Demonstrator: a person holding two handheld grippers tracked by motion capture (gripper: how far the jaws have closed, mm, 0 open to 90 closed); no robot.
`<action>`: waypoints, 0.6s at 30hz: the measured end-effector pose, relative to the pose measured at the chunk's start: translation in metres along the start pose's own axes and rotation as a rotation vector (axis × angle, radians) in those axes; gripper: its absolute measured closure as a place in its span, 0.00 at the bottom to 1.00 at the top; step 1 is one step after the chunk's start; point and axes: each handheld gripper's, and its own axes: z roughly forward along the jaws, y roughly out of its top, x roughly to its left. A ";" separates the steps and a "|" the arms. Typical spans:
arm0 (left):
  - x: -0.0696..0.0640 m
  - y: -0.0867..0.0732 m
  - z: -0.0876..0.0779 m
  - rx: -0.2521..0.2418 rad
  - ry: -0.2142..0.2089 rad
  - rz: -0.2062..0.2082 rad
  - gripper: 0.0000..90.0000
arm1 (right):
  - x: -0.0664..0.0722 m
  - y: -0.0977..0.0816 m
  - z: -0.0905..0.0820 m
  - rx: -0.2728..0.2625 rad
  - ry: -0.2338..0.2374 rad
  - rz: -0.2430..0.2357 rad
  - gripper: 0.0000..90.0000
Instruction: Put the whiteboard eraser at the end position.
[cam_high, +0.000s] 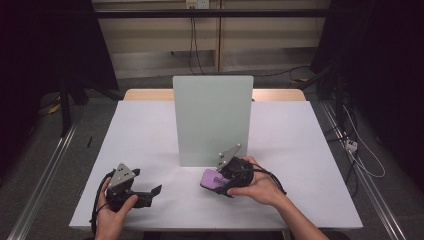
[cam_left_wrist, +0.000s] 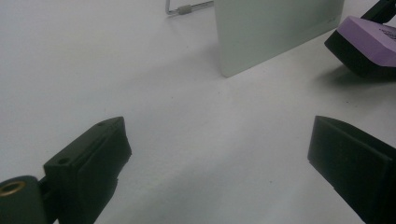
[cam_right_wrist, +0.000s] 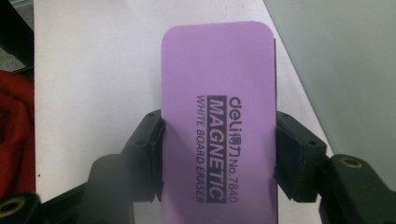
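On the white desk (cam_high: 150, 125), an upright pale board (cam_high: 212, 120) faces me. My right tool (cam_right_wrist: 218, 140) clamps the purple eraser (cam_right_wrist: 217, 102) beside it; my left tool (cam_high: 156, 190) rests released. Best to press the felt flat.

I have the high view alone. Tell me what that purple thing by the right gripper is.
Observer: A purple rectangular whiteboard eraser; its top is printed "MAGNETIC WHITE BOARD ERASER".
Operator: Report the grip.
Observer: The right gripper is shut on it, one black jaw pressing each long side.
Operator: Now the left gripper.
Observer: The left gripper is open, jaws wide apart over bare white table.
Operator: Describe what props the upright pale green board.
Observer: A thin metal wire stand shows behind the board.
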 end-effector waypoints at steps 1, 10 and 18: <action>0.000 0.000 0.000 0.000 0.000 0.000 0.06 | 0.000 0.000 0.001 0.002 0.001 0.000 0.46; 0.000 0.001 0.002 0.004 -0.009 0.000 0.06 | 0.000 0.001 0.004 0.024 0.020 0.002 0.46; 0.000 0.001 0.002 0.006 -0.011 0.009 0.06 | 0.002 0.002 0.008 0.054 0.037 0.003 0.46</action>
